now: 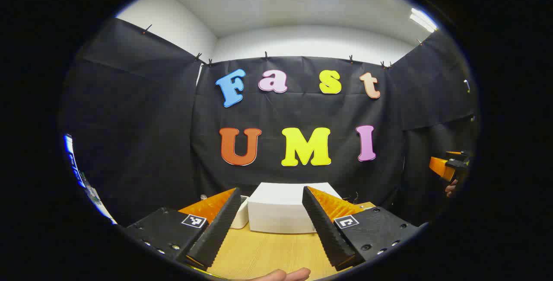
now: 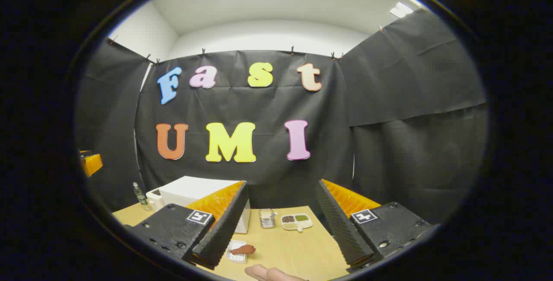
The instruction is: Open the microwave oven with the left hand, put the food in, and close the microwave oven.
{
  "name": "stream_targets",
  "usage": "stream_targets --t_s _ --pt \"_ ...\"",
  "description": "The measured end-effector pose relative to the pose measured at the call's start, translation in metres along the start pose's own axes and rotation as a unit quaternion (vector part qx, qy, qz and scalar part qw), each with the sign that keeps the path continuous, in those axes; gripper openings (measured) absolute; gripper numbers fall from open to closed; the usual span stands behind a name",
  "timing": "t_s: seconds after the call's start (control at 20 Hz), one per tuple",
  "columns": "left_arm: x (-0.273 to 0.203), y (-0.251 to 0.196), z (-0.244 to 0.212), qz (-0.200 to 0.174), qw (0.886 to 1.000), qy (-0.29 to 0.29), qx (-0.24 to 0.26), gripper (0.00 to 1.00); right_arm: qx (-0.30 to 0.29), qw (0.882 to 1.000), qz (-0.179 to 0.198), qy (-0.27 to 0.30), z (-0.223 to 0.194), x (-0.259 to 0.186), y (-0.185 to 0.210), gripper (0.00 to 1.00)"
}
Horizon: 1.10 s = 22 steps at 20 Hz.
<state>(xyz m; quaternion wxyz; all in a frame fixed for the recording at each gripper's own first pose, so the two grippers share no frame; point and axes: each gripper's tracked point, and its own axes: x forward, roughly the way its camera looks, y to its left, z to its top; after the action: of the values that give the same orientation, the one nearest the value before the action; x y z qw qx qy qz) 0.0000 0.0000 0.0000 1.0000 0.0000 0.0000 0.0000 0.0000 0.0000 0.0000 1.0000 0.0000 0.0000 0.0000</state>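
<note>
The white microwave oven (image 1: 276,212) stands closed on the wooden table, straight ahead of my left gripper (image 1: 271,191), which is open and holds nothing. In the right gripper view the microwave oven (image 2: 185,191) sits to the left, partly behind a finger. The food, a reddish-brown piece (image 2: 243,250) on a small white tray, lies on the table close in front of my right gripper (image 2: 283,183), which is open and empty. Both grippers hover above the table, well short of the oven.
A small white appliance (image 2: 154,198) and a bottle (image 2: 139,194) stand left of the oven. A metal box (image 2: 267,218) and a divided dish (image 2: 296,221) of foods lie mid-table. Fingers of a hand (image 2: 268,273) show at the near edge. The other gripper (image 1: 449,165) hangs far right.
</note>
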Motion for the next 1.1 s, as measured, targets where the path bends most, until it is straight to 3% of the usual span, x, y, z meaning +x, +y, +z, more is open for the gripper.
stream_targets --t_s 0.2,0.25,0.45,0.5,0.55,0.6,0.75,0.8,0.85,0.9,1.0,1.05,1.1 --pt "0.001 -0.002 0.001 -0.006 1.0 -0.003 0.005 0.92 -0.012 1.0 -0.01 -0.012 0.009 -0.002 -0.002 0.94" --pt "0.002 -0.008 -0.003 -0.014 1.0 0.003 0.001 0.91 -0.014 1.0 -0.012 -0.014 0.01 -0.002 -0.003 1.0" --pt "0.004 -0.014 -0.008 -0.034 0.999 0.014 -0.008 0.92 -0.015 1.0 -0.018 -0.015 0.009 -0.003 -0.006 1.0" --pt "0.004 -0.014 -0.011 -0.034 0.999 0.018 -0.007 0.92 -0.013 1.0 -0.018 -0.015 0.009 -0.003 -0.006 1.0" --pt "0.005 -0.009 -0.011 -0.028 0.999 0.018 -0.003 0.92 -0.011 1.0 -0.017 -0.015 0.009 -0.004 -0.005 0.94" --pt "0.008 -0.005 -0.012 -0.023 1.0 0.017 0.001 0.93 -0.011 1.0 -0.017 -0.017 0.01 -0.005 -0.005 1.0" --pt "0.011 -0.001 -0.013 -0.014 1.0 0.016 0.006 0.93 -0.019 0.999 -0.02 -0.024 0.009 -0.007 -0.006 0.94" --pt "0.013 -0.002 -0.013 -0.014 1.0 0.015 0.004 0.89 -0.018 0.999 -0.018 -0.027 0.009 -0.007 -0.005 1.0" --pt "0.015 -0.002 -0.014 -0.014 1.0 0.012 0.003 0.86 -0.019 0.999 -0.018 -0.029 0.009 -0.008 -0.003 0.94" --pt "0.019 -0.002 -0.013 -0.013 1.0 0.009 0.002 0.93 -0.022 0.999 -0.018 -0.033 0.009 -0.008 -0.003 0.94" --pt "0.029 -0.006 -0.019 -0.014 1.0 0.003 0.005 0.93 -0.029 0.998 -0.019 -0.046 0.009 -0.009 -0.002 0.94" --pt "0.036 -0.011 -0.024 -0.018 1.0 0.005 0.008 0.93 -0.03 0.998 -0.019 -0.052 0.01 -0.01 -0.002 1.0" --pt "0.045 -0.016 -0.03 -0.024 1.0 0.006 0.01 0.93 -0.03 0.998 -0.017 -0.056 0.009 -0.01 -0.001 1.0"
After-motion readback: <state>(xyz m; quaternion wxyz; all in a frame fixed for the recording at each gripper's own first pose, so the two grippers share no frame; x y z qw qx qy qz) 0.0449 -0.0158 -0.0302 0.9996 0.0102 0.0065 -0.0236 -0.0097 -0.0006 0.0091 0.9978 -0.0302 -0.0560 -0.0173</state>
